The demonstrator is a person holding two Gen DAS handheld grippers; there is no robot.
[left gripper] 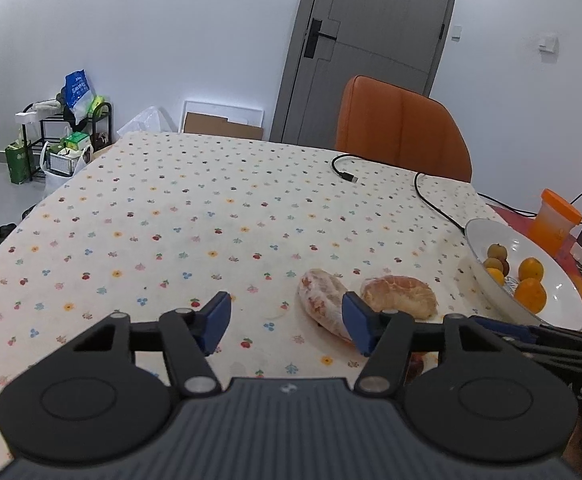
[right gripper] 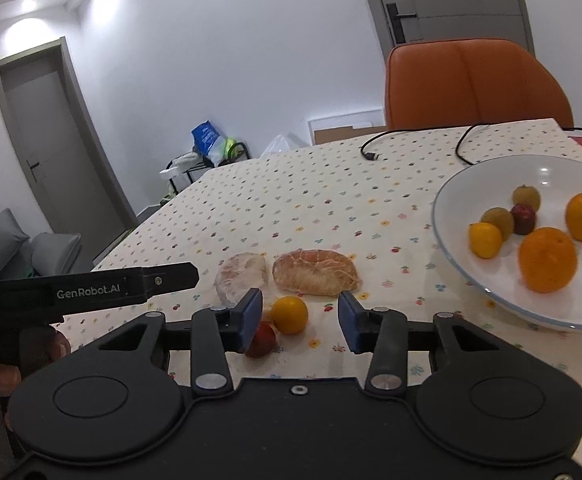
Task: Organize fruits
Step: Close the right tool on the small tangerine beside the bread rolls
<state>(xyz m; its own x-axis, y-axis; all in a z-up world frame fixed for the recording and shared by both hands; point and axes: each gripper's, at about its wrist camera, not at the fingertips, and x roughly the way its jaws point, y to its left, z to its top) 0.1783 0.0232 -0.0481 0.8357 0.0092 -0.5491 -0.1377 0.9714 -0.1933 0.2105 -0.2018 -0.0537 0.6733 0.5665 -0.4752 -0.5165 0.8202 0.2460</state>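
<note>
left wrist view: the left claw (left gripper: 285, 322) hovers low over the flower-print counter (left gripper: 195, 216), its blue pads spread wide and holding nothing. two peeled pomelo pieces lie just past it, the pale piece (left gripper: 322, 303) beside the right pad and the browner piece (left gripper: 399, 295) touching it on the right. at the far right a white bowl (left gripper: 563, 292) holds small oranges and brownish fruits.

right wrist view: the right claw (right gripper: 299, 316) sits level above the counter, pads wide apart and empty. a small orange (right gripper: 289, 314) rests between the pads near the left one, with a red fruit (right gripper: 262, 340) touching it, half hidden by that pad. the two pomelo pieces lie just beyond. the bowl stands to the right, six fruits inside.
</note>
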